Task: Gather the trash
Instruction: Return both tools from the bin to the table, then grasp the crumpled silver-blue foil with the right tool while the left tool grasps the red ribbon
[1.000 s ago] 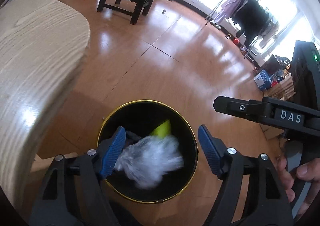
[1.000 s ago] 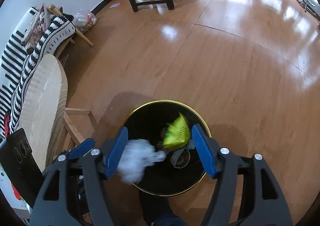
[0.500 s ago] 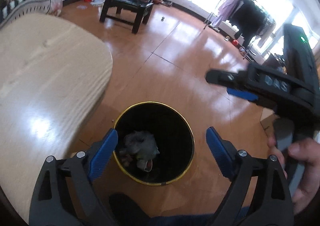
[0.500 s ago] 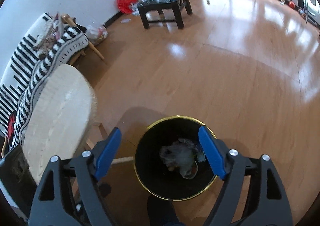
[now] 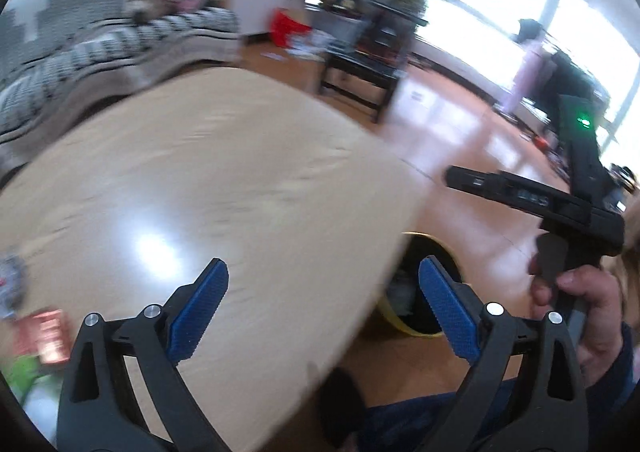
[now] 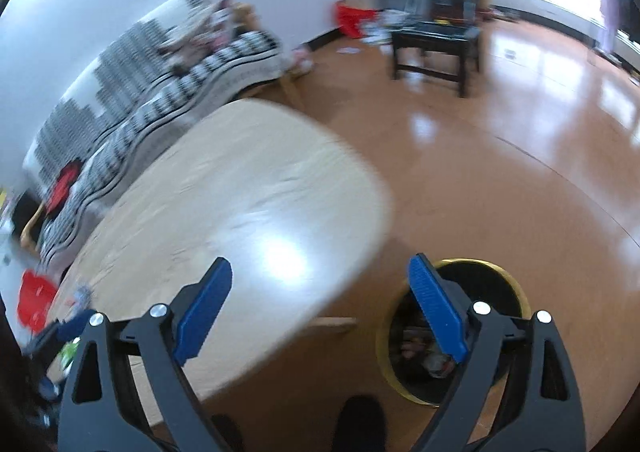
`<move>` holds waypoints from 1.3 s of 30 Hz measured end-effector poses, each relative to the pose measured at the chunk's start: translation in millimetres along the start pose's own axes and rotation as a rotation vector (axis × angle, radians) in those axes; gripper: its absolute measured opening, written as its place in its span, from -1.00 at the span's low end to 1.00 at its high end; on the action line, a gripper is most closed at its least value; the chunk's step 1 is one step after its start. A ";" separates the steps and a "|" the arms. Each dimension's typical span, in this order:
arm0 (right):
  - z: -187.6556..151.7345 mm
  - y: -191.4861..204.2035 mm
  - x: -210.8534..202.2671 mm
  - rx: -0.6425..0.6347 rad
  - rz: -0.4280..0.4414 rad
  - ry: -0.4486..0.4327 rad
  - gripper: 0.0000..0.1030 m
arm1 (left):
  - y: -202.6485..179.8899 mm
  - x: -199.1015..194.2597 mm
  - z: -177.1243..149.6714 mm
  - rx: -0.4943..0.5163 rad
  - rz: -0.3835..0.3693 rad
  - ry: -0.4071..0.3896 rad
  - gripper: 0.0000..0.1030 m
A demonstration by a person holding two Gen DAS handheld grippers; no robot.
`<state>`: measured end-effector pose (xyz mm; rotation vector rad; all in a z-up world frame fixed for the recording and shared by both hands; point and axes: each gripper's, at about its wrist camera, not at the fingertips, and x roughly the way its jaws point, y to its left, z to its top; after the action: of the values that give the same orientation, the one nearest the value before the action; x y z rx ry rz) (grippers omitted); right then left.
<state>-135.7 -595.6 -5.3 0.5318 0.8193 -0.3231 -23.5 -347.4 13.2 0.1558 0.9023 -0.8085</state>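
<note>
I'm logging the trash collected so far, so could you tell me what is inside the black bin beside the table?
The right wrist view shows crumpled, blurry trash at the bottom of the black bin; the right gripper's finger covers part of it.

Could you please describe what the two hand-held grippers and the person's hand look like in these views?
Both the left hand-held gripper and the right hand-held gripper have black plastic triangular arms with silver bolts and ribbed blue finger pads. Seen from the left wrist, the right unit carries a black body with a green light, gripped by a bare hand in a dark blue sleeve.
</note>
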 end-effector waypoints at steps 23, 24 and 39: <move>-70.3 340.5 102.0 -0.478 0.311 0.242 0.69 | 342.6 -173.0 -114.6 -0.535 0.407 -0.094 0.82; -70.8 348.9 109.3 -0.472 0.316 0.253 0.69 | 343.1 -172.3 -117.9 -0.535 0.415 -0.092 0.82; -78.2 461.0 207.3 -0.476 0.343 0.426 0.60 | 378.1 -95.6 -80.2 -0.343 0.430 -0.048 0.82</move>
<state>166.7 -186.5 -58.8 0.2831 1.1529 0.3110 150.1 6.7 -42.0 0.0267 0.9069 -0.2516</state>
